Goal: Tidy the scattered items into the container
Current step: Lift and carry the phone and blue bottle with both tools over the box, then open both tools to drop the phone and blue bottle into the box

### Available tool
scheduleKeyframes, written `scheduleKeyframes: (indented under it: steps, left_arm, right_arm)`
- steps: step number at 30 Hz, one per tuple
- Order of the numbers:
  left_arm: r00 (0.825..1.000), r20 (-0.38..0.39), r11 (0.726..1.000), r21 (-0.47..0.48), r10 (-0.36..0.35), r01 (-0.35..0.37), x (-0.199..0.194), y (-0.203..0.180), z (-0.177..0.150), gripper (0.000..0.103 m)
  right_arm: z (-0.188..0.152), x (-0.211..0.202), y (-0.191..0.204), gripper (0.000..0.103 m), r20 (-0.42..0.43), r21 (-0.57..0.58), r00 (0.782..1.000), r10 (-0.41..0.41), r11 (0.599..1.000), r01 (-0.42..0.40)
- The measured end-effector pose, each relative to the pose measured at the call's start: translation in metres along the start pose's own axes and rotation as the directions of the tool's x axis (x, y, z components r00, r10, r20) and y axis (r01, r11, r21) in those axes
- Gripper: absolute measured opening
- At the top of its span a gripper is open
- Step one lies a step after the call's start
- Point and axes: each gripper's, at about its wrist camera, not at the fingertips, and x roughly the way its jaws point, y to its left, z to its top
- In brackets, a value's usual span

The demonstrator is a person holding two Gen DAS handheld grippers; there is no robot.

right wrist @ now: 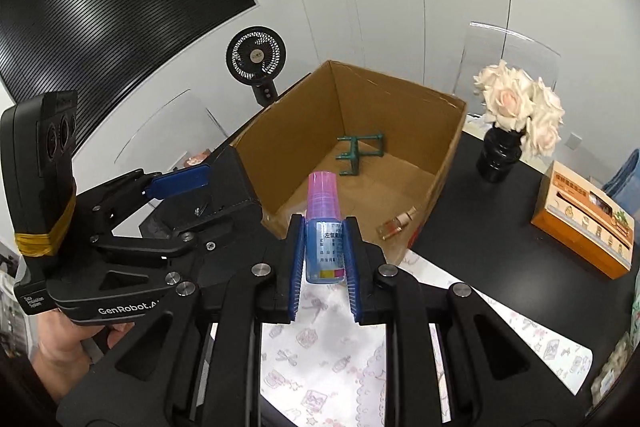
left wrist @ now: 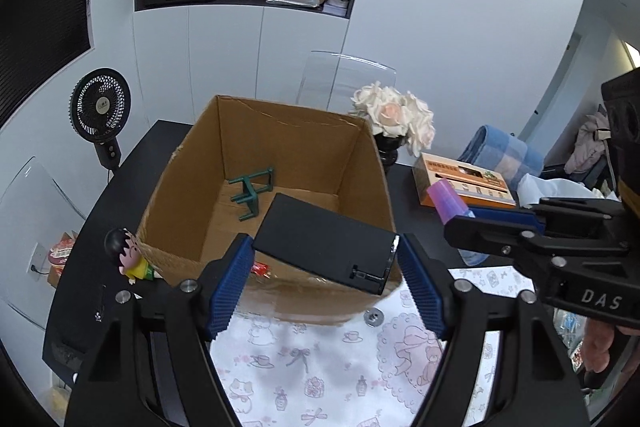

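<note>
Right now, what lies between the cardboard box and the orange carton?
In the right wrist view, a black vase of pale roses stands between the cardboard box and the orange carton.

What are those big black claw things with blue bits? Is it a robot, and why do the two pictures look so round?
No robot: a person's hand holds two grabber tools. Each carries a wide-eyed camera looking along its fingers, so pictures bend. One picture comes from the left gripper, which holds a flat black box over the cardboard box. The other comes from the right gripper, squeezing a small spray bottle. A green toy stool lies inside already. On the black table stand white roses and an orange box.
</note>
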Motion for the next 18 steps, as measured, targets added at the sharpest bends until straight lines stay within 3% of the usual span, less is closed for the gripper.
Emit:
scheduleKeyframes:
  steps: [9, 18]
  left_arm:
    - [0.998, -0.063, 0.999, -0.041, -0.008, 0.005, 0.04, 0.04, 0.032, 0.072]
    - [0.988, -0.152, 0.997, -0.072, -0.003, -0.008, 0.087, 0.064, 0.038, 0.072]
  right_arm:
    - [0.046, 0.058, -0.017, 0.019, -0.086, 0.023, 0.996, -0.034, 0.999, 0.036]
    - [0.075, 0.1, -0.033, 0.019, -0.145, 0.052, 0.988, -0.048, 0.997, 0.056]
